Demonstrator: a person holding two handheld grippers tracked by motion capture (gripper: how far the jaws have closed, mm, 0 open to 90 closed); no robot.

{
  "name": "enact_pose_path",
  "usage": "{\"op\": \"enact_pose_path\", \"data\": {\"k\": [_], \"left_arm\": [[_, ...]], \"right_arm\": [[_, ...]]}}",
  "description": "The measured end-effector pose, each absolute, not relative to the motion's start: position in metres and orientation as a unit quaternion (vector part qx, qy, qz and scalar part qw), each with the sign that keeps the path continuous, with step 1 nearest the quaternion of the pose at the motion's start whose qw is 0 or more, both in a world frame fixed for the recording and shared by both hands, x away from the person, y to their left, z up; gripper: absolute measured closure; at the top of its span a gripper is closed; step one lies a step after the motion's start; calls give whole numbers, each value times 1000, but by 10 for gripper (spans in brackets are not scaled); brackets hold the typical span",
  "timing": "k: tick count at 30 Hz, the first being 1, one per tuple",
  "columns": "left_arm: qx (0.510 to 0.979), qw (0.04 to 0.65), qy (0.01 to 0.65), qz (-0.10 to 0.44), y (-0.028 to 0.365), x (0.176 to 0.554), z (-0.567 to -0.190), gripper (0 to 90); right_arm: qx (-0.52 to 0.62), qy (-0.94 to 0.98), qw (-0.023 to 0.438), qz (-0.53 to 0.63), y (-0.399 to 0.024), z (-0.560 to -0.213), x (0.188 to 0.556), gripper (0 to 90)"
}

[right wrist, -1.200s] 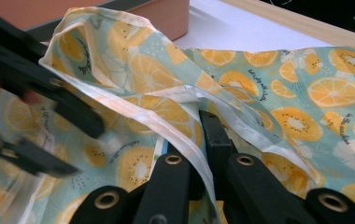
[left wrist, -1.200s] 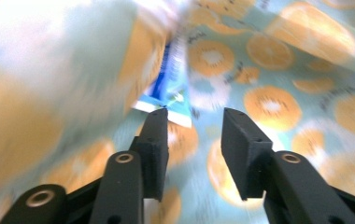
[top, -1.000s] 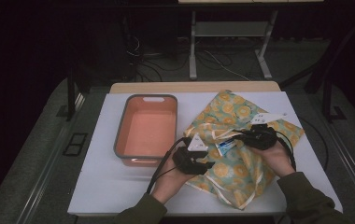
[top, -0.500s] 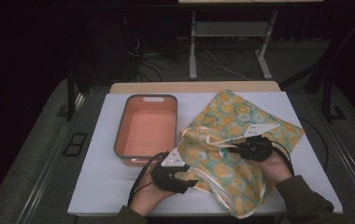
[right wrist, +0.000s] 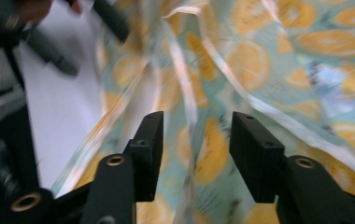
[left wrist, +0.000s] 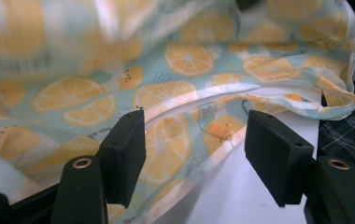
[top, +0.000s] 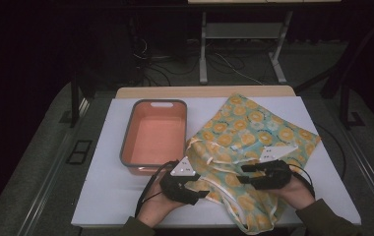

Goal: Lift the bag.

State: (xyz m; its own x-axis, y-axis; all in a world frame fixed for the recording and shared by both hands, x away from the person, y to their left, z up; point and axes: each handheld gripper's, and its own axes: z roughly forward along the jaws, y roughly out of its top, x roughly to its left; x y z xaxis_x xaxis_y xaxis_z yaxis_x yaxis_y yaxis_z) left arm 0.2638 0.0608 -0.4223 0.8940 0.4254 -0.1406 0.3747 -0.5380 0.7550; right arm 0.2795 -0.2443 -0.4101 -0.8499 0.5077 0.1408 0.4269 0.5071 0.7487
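Nearest the person, at the table's front edge, the left gripper stands with its jaws parted and a hemmed edge of the thin, pale-blue cloth printed with orange slices lying loose between them, pressed by neither pad; these jaws have just been opening. The right gripper, just beside it over the cloth's crumpled near part, has also just been opening, and a raised fold runs between its spread jaws without being pinched. The cloth lies on the right half of the white table top, its far part flat. To fold it well, each gripper should probably take a single hem layer, lift evenly and keep the edge taut. Farther left sits an empty salmon-pink rectangular plastic bin.
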Motion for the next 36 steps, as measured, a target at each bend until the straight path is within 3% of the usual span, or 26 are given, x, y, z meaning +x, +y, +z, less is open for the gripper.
{"op": "enact_pose_path", "data": {"k": [14,16,19,21,36], "left_arm": [[874,423,236,32,63,265,-423,366],[873,424,237,33,63,265,-422,365],[872,426,238,35,63,265,-422,363],[871,427,239,38,63,265,-421,360],[848,462,244,83,26,291,-395,331]], "right_arm": [[237,907,34,346,-217,-445,255,434],[228,911,49,340,-214,-445,252,510],[217,916,68,331,-213,-443,252,773],[214,919,77,322,-216,-442,253,881],[252,893,112,356,-262,-418,280,892]]}}
